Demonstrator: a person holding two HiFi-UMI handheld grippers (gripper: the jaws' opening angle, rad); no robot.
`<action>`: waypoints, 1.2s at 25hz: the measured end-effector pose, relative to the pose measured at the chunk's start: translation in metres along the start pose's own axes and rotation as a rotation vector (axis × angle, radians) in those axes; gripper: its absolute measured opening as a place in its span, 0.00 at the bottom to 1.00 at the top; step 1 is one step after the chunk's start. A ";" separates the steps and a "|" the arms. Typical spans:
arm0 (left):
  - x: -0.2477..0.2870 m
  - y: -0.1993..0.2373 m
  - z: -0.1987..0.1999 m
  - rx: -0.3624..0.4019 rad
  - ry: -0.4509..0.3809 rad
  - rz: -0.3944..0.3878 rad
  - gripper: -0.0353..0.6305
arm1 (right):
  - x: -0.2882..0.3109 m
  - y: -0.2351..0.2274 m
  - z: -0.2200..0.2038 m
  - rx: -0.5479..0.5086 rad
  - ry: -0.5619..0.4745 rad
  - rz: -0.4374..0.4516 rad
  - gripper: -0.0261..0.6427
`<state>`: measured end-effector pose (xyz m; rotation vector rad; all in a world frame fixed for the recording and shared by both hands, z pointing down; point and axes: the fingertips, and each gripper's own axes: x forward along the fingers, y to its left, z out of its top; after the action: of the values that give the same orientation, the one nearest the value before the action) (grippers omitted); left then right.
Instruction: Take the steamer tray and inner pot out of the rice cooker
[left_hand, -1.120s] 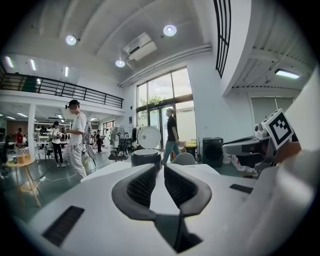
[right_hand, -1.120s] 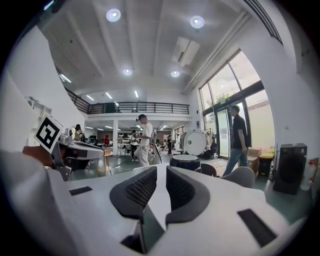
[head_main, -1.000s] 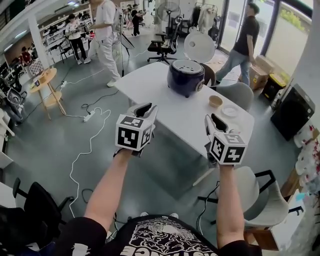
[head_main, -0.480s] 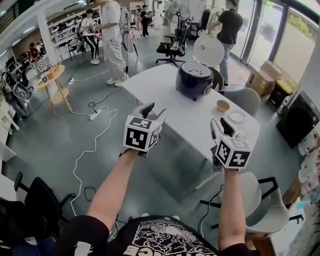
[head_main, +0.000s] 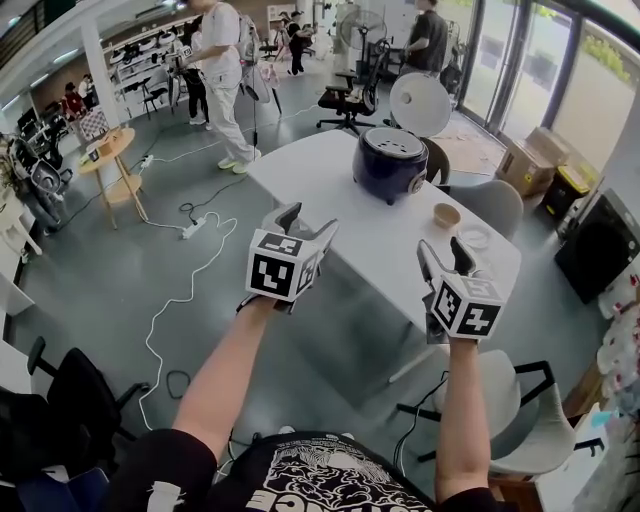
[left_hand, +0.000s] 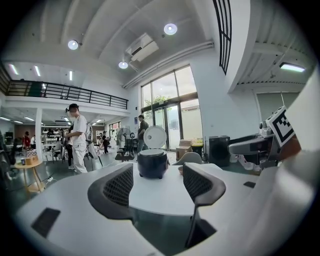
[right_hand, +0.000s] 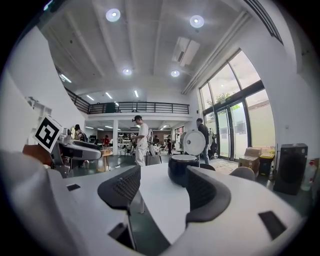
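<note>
The left gripper (head_main: 306, 222) and right gripper (head_main: 443, 250) are being opened, nothing gripped (rice cooker (head_main: 390, 162) well apart).

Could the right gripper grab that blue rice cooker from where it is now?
Probably not yet: the right gripper, jaws opening with nothing between them, hangs short of the rice cooker, which stands far across the table. Nothing blocks the way, though; the lid is up.
</note>
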<state>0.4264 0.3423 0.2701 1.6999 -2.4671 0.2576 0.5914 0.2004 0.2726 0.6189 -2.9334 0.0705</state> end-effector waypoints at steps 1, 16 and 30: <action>0.000 -0.001 0.001 0.000 -0.001 0.002 0.52 | -0.001 -0.001 0.000 0.000 0.000 0.000 0.47; 0.015 -0.033 0.009 0.011 0.029 0.051 0.58 | -0.007 -0.050 -0.007 0.032 0.011 0.040 0.56; 0.064 -0.026 0.006 0.010 0.036 0.069 0.58 | 0.033 -0.087 -0.017 0.045 0.025 0.048 0.56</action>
<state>0.4277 0.2739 0.2792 1.6018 -2.5053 0.3061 0.5992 0.1086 0.2959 0.5496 -2.9298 0.1489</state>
